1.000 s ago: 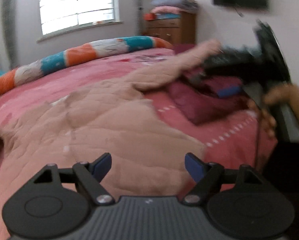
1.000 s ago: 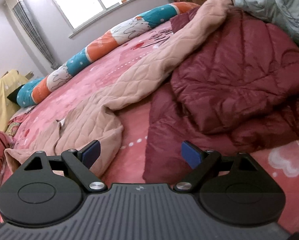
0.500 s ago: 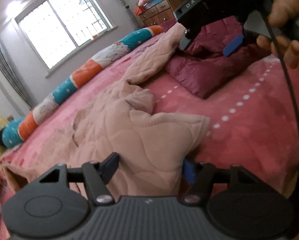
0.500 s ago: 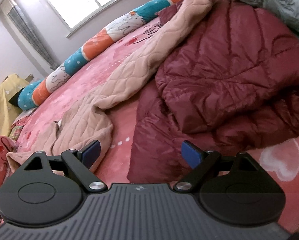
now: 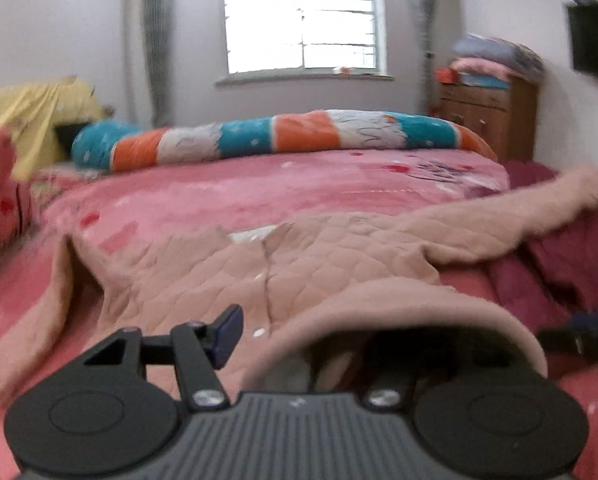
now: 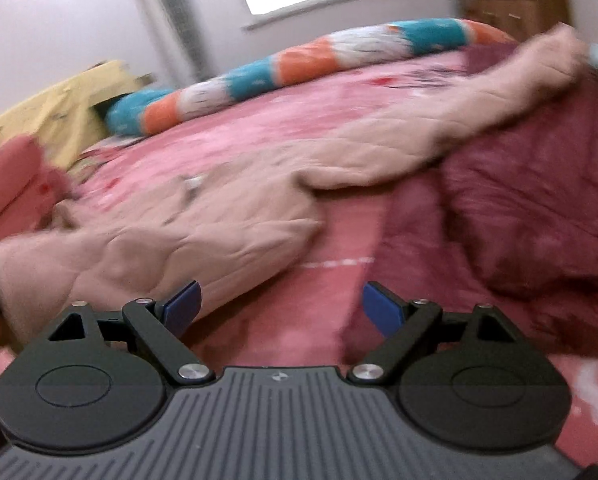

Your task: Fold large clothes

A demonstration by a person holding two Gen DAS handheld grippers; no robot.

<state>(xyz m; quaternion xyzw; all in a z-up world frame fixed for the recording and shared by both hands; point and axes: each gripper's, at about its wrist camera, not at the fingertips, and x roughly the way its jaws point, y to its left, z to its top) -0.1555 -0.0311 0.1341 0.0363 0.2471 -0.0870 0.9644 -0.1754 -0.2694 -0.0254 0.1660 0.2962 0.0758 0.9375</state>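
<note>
I see two garments on the bed (image 5: pixel 299 200): one beige coat (image 5: pixel 319 268), one maroon jacket (image 6: pixel 519 200). My left gripper (image 5: pixel 299 344) is closing around the coat's hem; my right gripper (image 6: pixel 281 304) gapes empty.

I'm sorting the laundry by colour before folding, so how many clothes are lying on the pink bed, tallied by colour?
Beige quilted garment: 1
Dark red padded garment: 1
Total: 2
The striped bolster is bedding and is not counted.
</note>
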